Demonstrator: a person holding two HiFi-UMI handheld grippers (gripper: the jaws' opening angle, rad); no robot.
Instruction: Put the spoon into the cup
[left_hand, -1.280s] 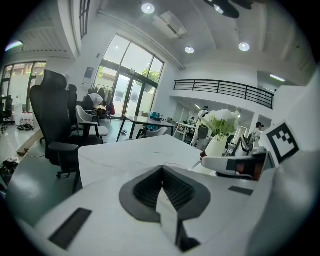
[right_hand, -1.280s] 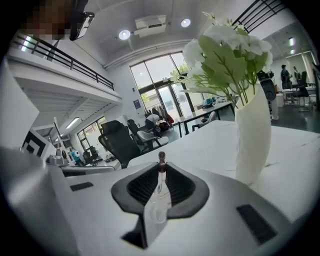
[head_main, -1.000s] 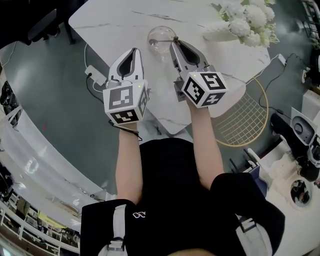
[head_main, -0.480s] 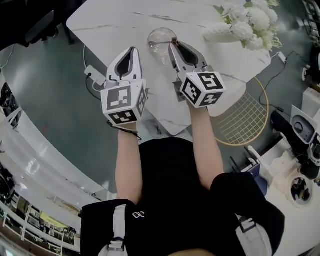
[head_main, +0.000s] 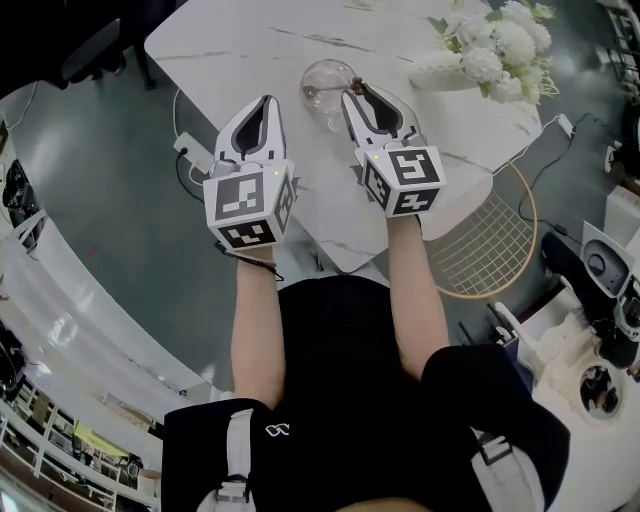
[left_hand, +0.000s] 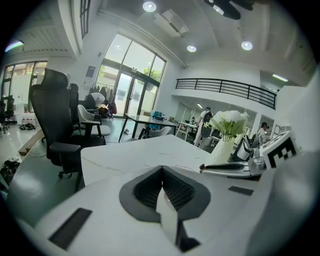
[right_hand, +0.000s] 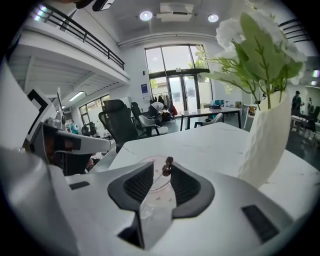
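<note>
Since a second ago the right gripper (head_main: 357, 95) has turned a little at the rim of the cup (head_main: 320, 72), so its marker cube faces more squarely upward. The left gripper (head_main: 265, 102) has kept its place on the other side of the cup. The spoon (right_hand: 167, 166) lies in the clear glass cup, on the white marble table (head_main: 230, 50). The brown knob of its handle sticks out over the rim on the right gripper's side. That gripper's jaws stand slightly apart, the knob between their tips and against one of them, with glass showing through the gap beside it. The left gripper's jaws are pressed together with nothing between them. The only print is the black-and-white square code on each cube, which has no letters, and a small white mark on the person's black shirt (head_main: 330, 350), too small to read. The spoon's bowl is only a faint shape through the glass. Beyond the cup, a white vase (right_hand: 267, 145) of white flowers (head_main: 495, 45) is cut off by the frame edge.
</note>
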